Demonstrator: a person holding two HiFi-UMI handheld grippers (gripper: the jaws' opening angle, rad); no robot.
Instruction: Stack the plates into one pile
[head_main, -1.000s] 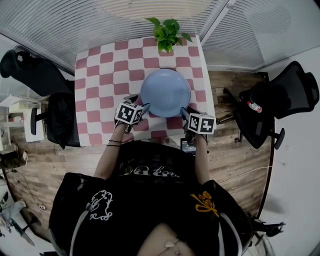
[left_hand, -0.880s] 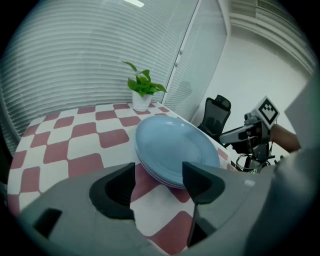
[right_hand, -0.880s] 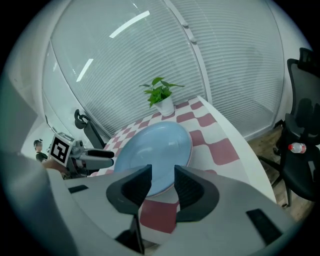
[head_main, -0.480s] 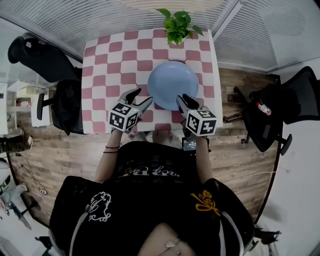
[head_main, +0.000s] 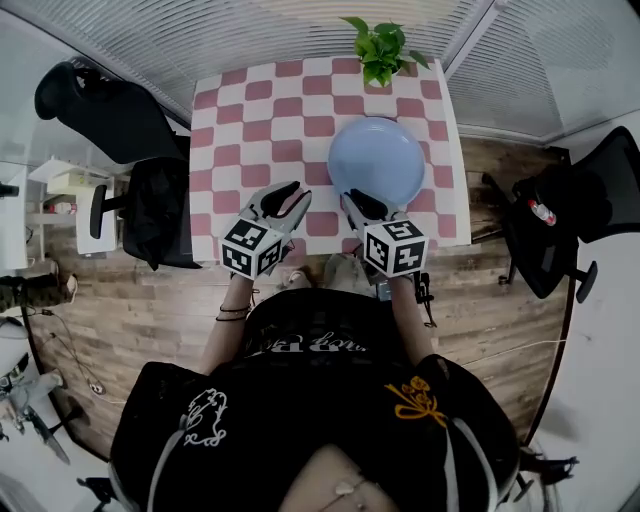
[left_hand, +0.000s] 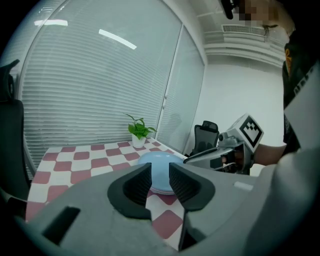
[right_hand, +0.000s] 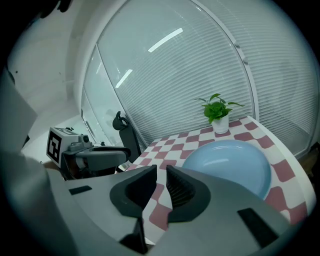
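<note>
1. Head view: one blue plate pile (head_main: 376, 160) lies right of centre on one checkered table (head_main: 230, 150), with one potted plant (head_main: 380, 45) beyond it; plate count unclear.
2. Two grippers at the near edge: left gripper (head_main: 285, 195) and right gripper (head_main: 360, 203), jaws just closed to narrow gaps, both empty.

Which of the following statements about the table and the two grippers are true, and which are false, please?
1. The pile of blue plates sits on the checked tablecloth. True.
2. The potted plant stands at the table edge nearest the person. False: it stands at the far edge, beyond the plates.
3. The left gripper is holding a plate. False: nothing is between its jaws, which have just been closing, and it is clear of the pile.
4. The right gripper is empty. True: its jaws have just been closing with nothing between them.
</note>
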